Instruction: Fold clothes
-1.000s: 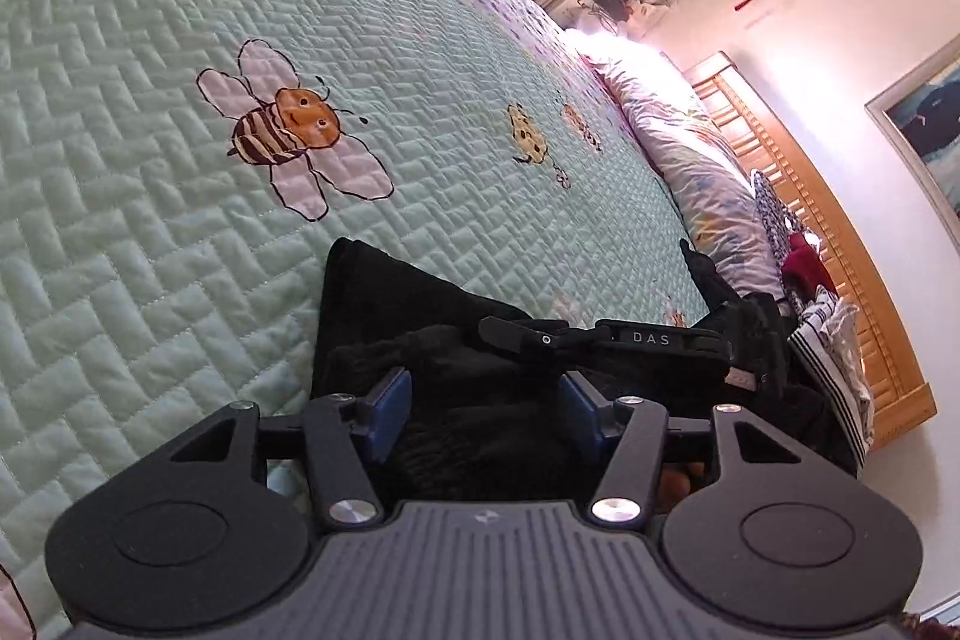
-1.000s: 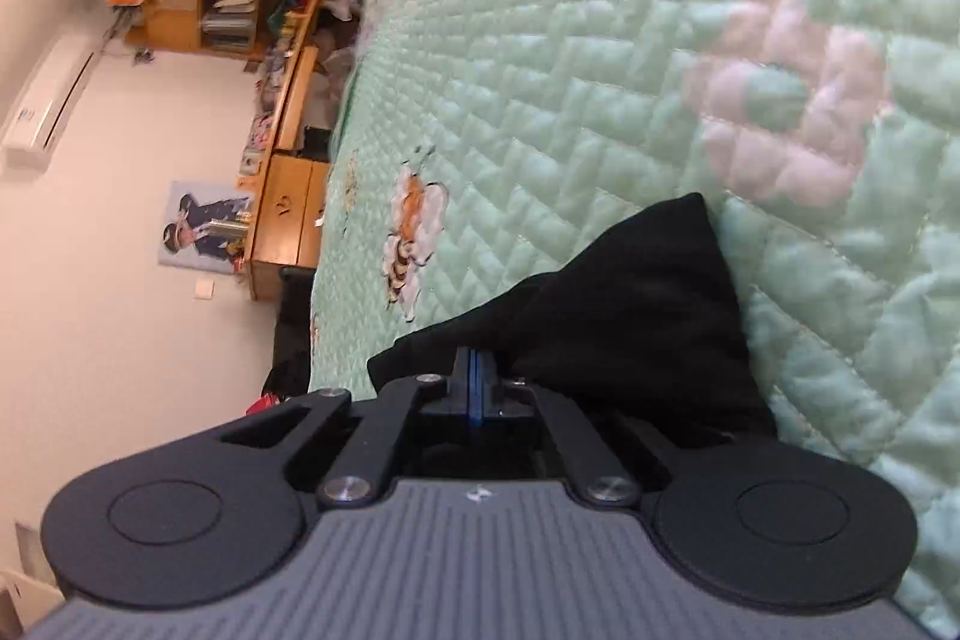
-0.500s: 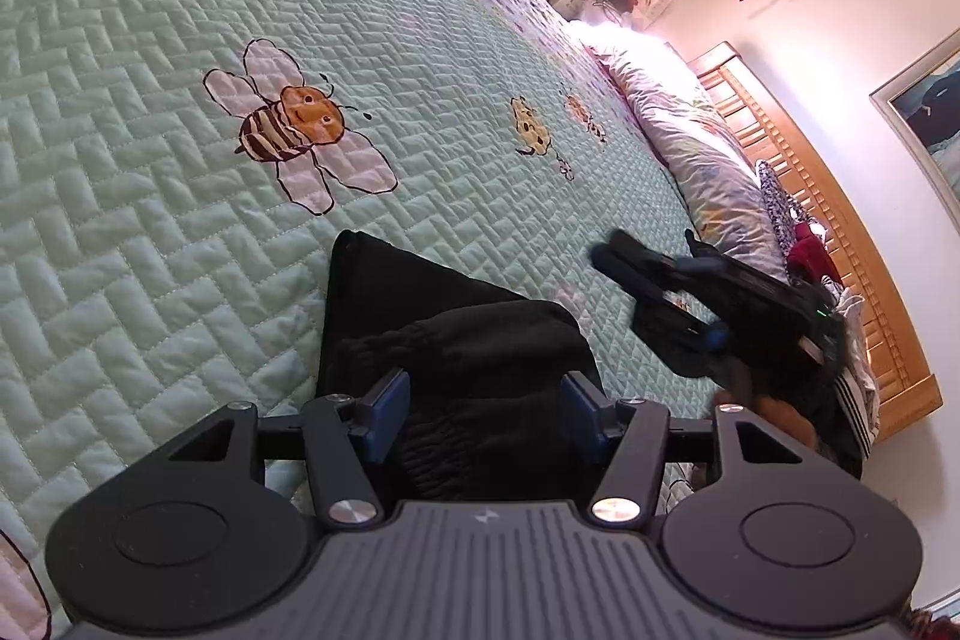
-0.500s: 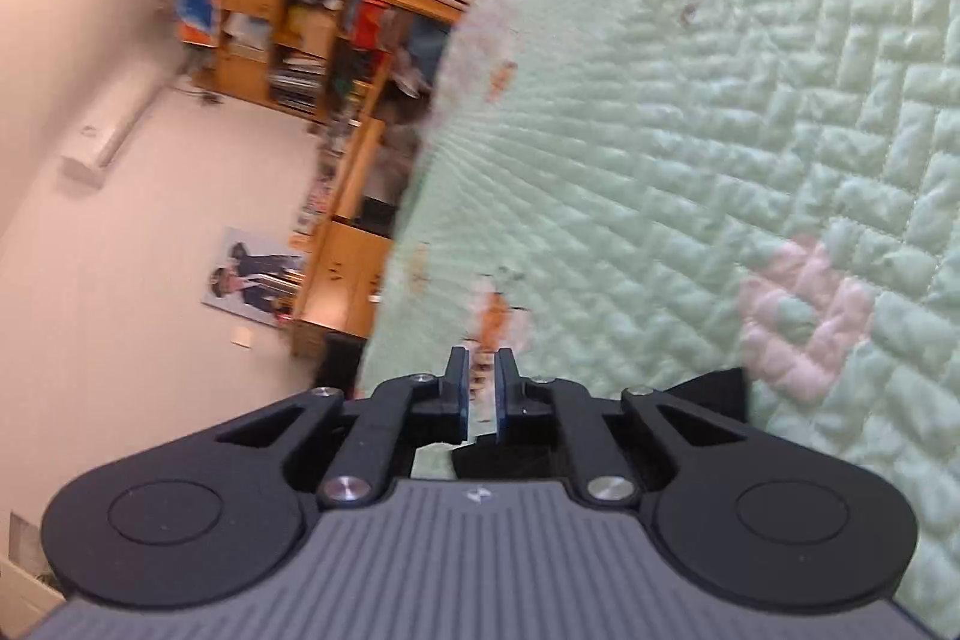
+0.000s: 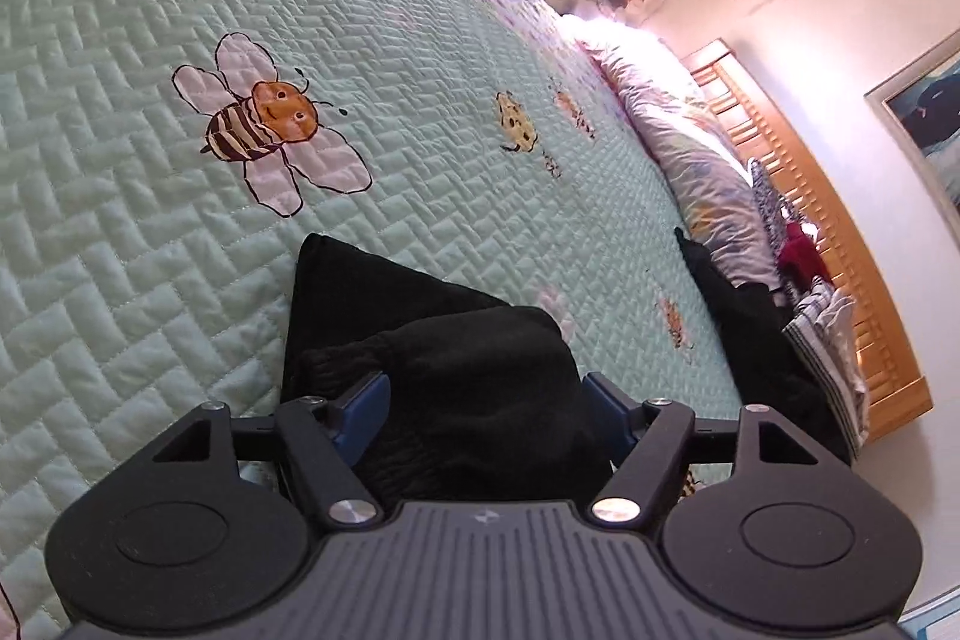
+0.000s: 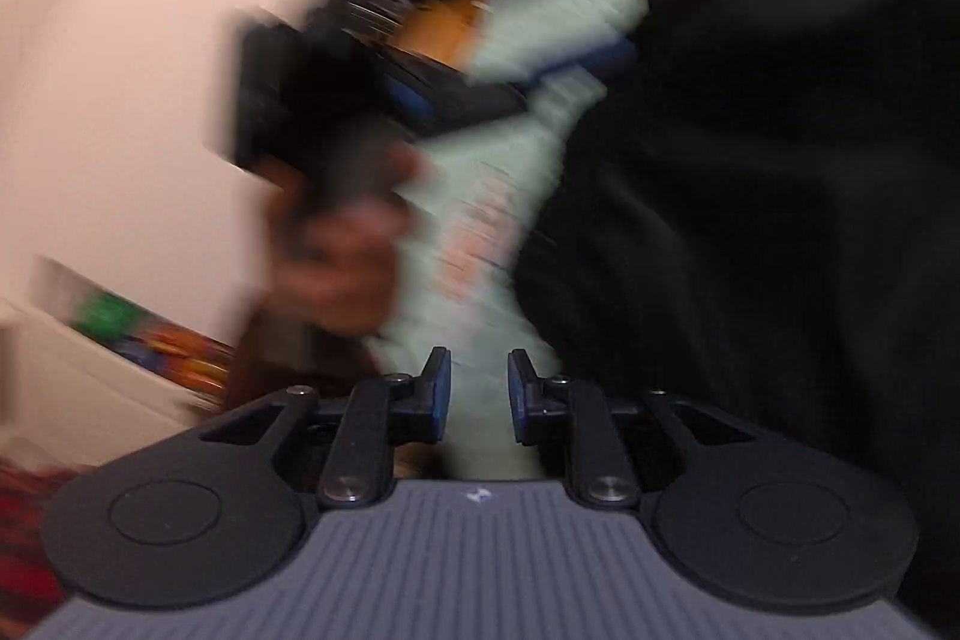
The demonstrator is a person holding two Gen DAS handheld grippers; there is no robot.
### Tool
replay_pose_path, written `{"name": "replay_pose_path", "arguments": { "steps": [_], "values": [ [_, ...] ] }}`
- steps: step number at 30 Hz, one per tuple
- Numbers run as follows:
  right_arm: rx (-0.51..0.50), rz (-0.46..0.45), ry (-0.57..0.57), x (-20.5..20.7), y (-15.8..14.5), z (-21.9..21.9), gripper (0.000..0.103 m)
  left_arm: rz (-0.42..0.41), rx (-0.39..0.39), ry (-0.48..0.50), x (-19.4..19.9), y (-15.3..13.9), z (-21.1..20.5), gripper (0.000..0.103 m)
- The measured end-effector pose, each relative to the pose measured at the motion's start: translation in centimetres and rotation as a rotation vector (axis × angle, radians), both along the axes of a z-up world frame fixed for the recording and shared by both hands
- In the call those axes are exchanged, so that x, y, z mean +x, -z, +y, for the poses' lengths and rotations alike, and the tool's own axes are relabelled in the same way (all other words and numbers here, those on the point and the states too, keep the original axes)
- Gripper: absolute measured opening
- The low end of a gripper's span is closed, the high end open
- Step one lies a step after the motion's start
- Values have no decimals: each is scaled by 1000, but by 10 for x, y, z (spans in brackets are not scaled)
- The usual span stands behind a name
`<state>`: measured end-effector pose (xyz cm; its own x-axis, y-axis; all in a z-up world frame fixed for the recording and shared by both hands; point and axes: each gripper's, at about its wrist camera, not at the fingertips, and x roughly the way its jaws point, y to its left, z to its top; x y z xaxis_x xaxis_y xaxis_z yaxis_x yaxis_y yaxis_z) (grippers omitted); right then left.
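Observation:
A black garment [image 5: 456, 340] lies folded in a bundle on the green bee-print quilt [image 5: 180, 250]. My left gripper [image 5: 483, 400] hovers low over its near end. Its jaws are opening, and the bundle sits loosely between the blue pads [image 5: 360, 409]. The right wrist view is heavily blurred. There my right gripper [image 6: 479, 391] has its jaws a little apart and opening, with only quilt showing in the gap. The black garment [image 6: 780, 172] fills that view's right side. A hand [image 6: 342, 256] holds the left gripper at the left.
Pillows and a pale duvet [image 5: 690, 148] lie along the wooden headboard [image 5: 852, 292] at the right. A second dark garment [image 5: 750, 334] and a pile of striped and red clothes [image 5: 822, 316] sit beside them. The quilt stretches away to the left and far side.
The right gripper let go of the black garment's corner, swung away fast and left the left wrist view, its jaws parting. The left jaws spread wider around the bundle.

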<state>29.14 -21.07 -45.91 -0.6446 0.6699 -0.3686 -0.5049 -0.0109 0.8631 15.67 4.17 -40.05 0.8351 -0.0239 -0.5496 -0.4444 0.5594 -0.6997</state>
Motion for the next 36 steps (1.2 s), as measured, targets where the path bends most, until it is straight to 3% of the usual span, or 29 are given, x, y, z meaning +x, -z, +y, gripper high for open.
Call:
{"name": "replay_pose_path", "arguments": {
  "steps": [2, 3, 5, 9, 12, 16, 19, 21, 24, 27, 29, 33, 34, 36],
  "values": [
    [-26, -43, 13, -9, 9, 1, 5, -4, 2, 5, -2, 1, 0, 68],
    [-18, -54, 19, -12, 9, -1, 3, -5, 4, 7, -2, 1, 0, 68],
    [26, -31, 20, -13, 0, -6, 13, -2, 9, 6, -2, -1, -1, 68],
    [193, 39, 69, 1, -36, -22, 18, -6, 17, 6, -4, -1, -3, 68],
    [170, 79, 150, 6, -28, -14, 25, -18, 4, -4, -7, 1, -3, 68],
    [70, -15, 91, -18, -6, 9, 21, -16, 0, -17, -12, 0, -4, 68],
    [129, -98, 48, -26, -31, -4, 25, -4, 30, -41, -19, -9, -11, 69],
    [208, -116, 82, -13, -53, -34, 25, -15, 44, -41, -29, -19, -23, 72],
    [255, -116, 238, 30, -67, -90, 32, -37, 58, -2, -41, -29, -52, 79],
    [194, -96, 370, 58, -53, -126, 38, -17, 71, 63, -39, -25, -81, 79],
    [148, -75, 373, 58, -32, -132, 38, 19, 65, 71, -39, -14, -91, 79],
    [66, -13, 398, 62, 8, -136, 34, 14, 13, 23, -54, 5, -88, 72],
    [59, -3, 412, 63, 13, -137, 31, 11, 5, 10, -57, 4, -87, 71],
    [94, 8, 406, 58, 6, -137, 35, 11, 0, -15, -63, 2, -87, 72]
  ]
}}
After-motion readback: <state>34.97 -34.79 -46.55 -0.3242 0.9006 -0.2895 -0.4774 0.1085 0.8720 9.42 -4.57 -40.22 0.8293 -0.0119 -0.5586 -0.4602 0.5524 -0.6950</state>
